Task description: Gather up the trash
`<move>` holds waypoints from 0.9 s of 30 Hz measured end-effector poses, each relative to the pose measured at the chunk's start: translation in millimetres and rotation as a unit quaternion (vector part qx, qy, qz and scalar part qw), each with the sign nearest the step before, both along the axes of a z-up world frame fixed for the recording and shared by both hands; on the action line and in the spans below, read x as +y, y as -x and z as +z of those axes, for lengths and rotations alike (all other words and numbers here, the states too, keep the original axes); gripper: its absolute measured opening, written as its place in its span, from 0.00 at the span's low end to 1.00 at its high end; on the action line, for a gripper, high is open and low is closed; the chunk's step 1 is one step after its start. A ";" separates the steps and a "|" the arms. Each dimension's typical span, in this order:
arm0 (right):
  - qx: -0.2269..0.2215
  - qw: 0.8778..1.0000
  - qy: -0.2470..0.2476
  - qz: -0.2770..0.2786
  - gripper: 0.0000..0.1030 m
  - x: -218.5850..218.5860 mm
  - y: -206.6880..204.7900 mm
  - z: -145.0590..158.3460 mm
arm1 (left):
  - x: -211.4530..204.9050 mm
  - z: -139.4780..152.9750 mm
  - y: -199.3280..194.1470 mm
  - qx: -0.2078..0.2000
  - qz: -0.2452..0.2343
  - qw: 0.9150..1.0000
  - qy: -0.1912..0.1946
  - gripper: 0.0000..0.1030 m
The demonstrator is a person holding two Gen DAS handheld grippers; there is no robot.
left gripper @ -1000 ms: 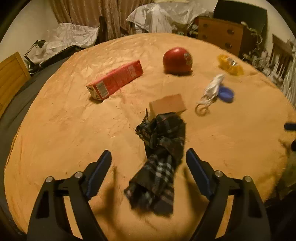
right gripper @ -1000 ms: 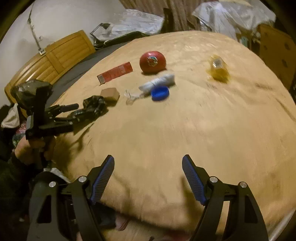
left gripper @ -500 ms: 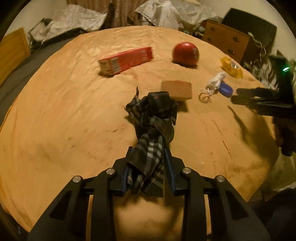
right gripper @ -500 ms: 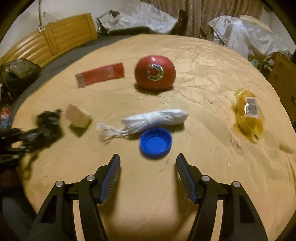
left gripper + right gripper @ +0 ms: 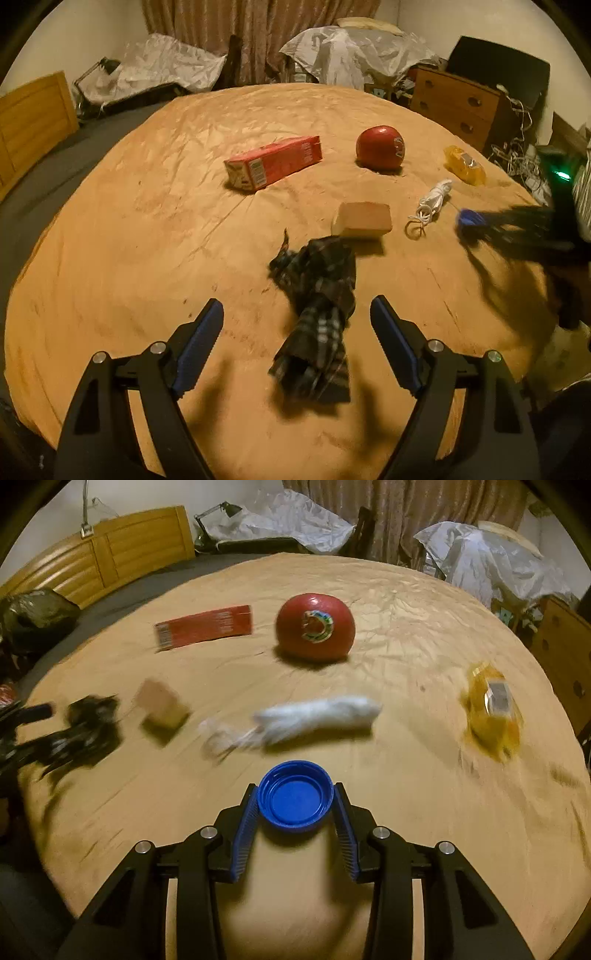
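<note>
Right gripper (image 5: 295, 808) had just been closing, and its blue pads now pressed on either side of the blue bottle cap (image 5: 294, 799), which half a second earlier lay untouched ahead of the parted fingers. Across the bed, the left gripper (image 5: 297, 334) had done the opposite: its jaws had just been opening, and the dark plaid cloth (image 5: 317, 314) that it clamped a moment before lay loose between the wide-set fingers, touching neither.

That suggested one piece of trash was secured and ready to be lifted away, while the cloth had been let go, perhaps judged not to be rubbish or due for a better grip.

Seen from the right wrist, the cap sat hollow side up on the tan bedspread (image 5: 424, 867), a shallow round plastic lid with a ribbed rim, just in front of the white tied bundle (image 5: 317, 716). Farther off lay the red carton (image 5: 205, 627), the red round wax-coated cheese (image 5: 316, 627), the brown block (image 5: 162, 707) and the yellow wrapper (image 5: 493, 712).
</note>
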State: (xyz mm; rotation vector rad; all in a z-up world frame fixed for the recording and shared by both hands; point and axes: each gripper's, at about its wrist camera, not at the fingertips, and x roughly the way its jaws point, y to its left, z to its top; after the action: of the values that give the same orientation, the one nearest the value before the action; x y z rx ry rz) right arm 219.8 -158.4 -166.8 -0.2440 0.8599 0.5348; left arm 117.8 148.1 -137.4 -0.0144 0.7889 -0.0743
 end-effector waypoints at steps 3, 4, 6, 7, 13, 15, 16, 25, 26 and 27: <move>0.003 1.000 -0.016 -0.005 0.40 -7.8 32.7 2.3 | -10.2 -4.4 -13.2 0.004 -0.002 1.000 -0.018 0.76; 0.002 1.000 -0.018 -0.006 0.40 -7.5 42.1 2.6 | -12.5 -6.0 -16.1 0.005 -0.002 1.000 -0.025 0.76; -0.004 1.000 -0.017 -0.008 0.40 -6.8 59.9 3.3 | -20.0 -11.0 -24.4 0.010 -0.002 0.999 -0.045 0.76; -0.008 1.000 -0.012 -0.008 0.40 -6.6 66.0 3.1 | -22.5 -13.6 -27.7 0.013 -0.003 0.999 -0.050 0.76; -0.010 1.000 -0.002 -0.019 0.40 -7.1 73.7 -5.2 | -24.7 -37.8 -42.4 0.050 0.018 0.997 -0.062 0.67; -0.006 1.000 -0.002 -0.026 0.40 -7.5 71.7 -8.8 | -21.7 -41.2 -41.4 0.047 0.025 0.997 -0.051 0.67; -0.005 1.000 -0.001 -0.028 0.40 -8.1 72.0 -11.1 | -22.3 -41.3 -40.4 0.047 0.026 0.997 -0.052 0.67; -0.007 0.999 0.004 -0.041 0.40 -7.7 74.0 -19.6 | -29.1 -41.4 -33.6 0.033 0.023 0.998 -0.051 0.48; -0.009 0.999 0.004 -0.042 0.40 -7.3 74.2 -19.9 | -31.4 -40.9 -33.1 0.031 0.023 0.998 -0.052 0.43; -0.010 0.999 0.003 -0.044 0.40 -7.1 74.9 -19.8 | -33.4 -40.7 -31.3 0.027 0.022 0.998 -0.052 0.41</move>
State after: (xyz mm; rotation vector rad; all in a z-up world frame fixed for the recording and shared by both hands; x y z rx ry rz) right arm 144.9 -165.5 -186.7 -0.2167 0.8487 0.4466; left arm 149.0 114.7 -178.0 0.0656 0.8460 0.0101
